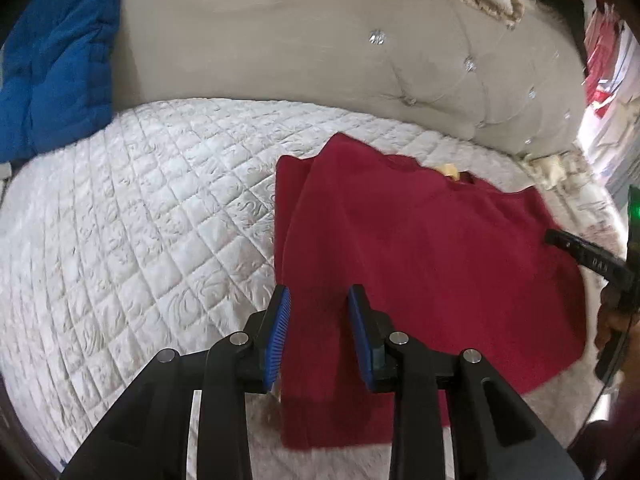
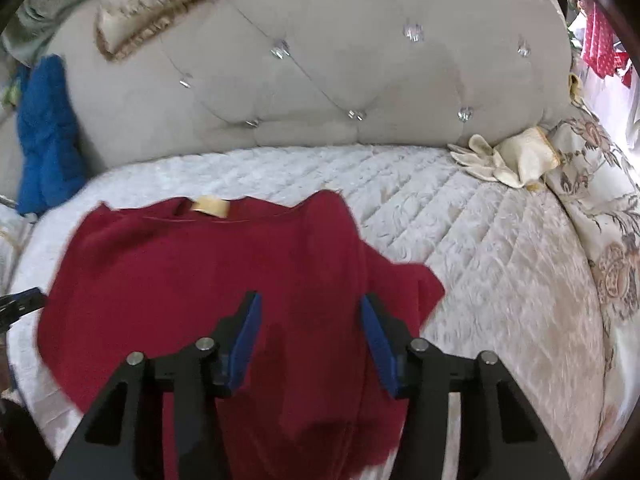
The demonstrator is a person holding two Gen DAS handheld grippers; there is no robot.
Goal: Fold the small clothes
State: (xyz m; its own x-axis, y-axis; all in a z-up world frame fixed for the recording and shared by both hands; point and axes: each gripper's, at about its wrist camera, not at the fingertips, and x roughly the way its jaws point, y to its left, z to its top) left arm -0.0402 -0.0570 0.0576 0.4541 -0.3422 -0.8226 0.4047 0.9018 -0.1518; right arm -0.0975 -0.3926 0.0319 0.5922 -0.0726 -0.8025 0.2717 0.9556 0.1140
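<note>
A dark red garment (image 1: 420, 264) lies spread on the white quilted bed (image 1: 140, 220), its neck label (image 2: 211, 205) toward the headboard. Its left side is folded over onto the body. My left gripper (image 1: 318, 300) is open and empty just above the garment's left lower part. My right gripper (image 2: 310, 304) is open and empty above the garment (image 2: 200, 280) near its right side, where a sleeve (image 2: 408, 284) sticks out. The right gripper's finger also shows at the right edge of the left wrist view (image 1: 580, 252).
A beige tufted headboard (image 2: 340, 80) stands behind the bed. A blue blanket (image 1: 52, 60) leans at the far left. A cream glove-like cloth (image 2: 508, 158) and a floral cushion (image 2: 600, 220) lie at the right. A fringed pillow (image 2: 168, 8) rests on top.
</note>
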